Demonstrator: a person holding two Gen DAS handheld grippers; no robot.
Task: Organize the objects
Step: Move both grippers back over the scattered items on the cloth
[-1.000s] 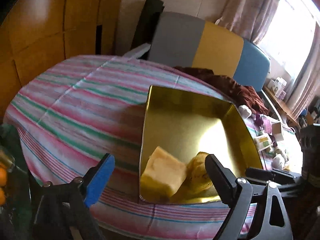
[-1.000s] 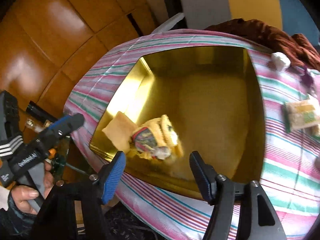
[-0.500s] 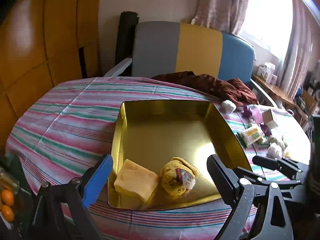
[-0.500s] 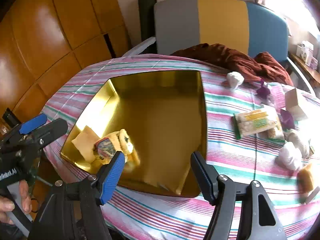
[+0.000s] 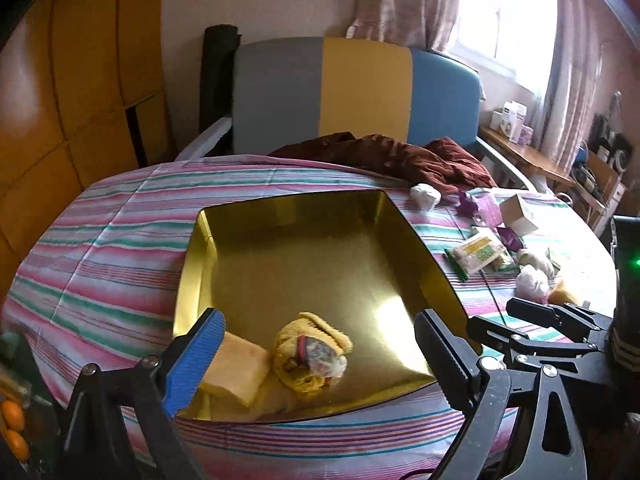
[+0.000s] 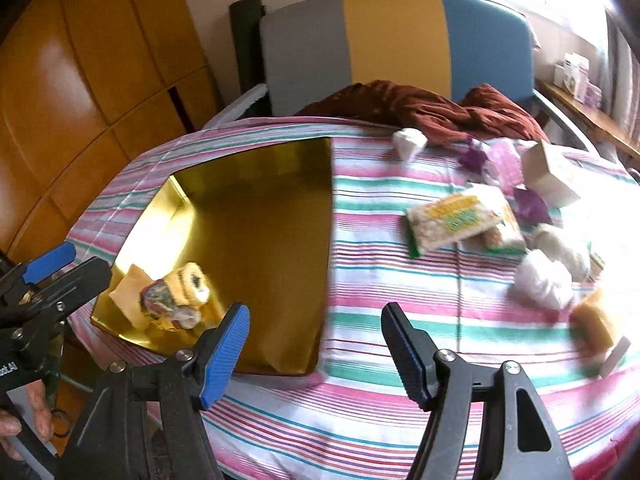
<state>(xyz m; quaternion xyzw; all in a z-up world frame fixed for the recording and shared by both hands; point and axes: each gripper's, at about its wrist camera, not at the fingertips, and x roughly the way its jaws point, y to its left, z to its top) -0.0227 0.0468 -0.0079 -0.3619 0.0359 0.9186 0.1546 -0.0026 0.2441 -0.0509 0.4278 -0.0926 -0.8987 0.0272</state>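
Across our striped-cloth table [image 6: 360, 408], both the left tongs [image 5: 316, 356] and right tongs [image 6: 314, 346] hang released and empty, since the yellow patterned rolled cloth [image 5: 310, 354] already lies in the shiny gold square tray [image 5: 304, 256] just ahead of the left tongs, while loose snack packets [image 6: 456, 218] wait beyond the right.

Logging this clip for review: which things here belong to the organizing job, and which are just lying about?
Job:
gold tray
yellow block and wrapped bundle, both in the tray
snack packet, white wads, box, sponge, loose on the cloth
left gripper and right gripper, both open

Lying about:
brown cloth
chair
oranges
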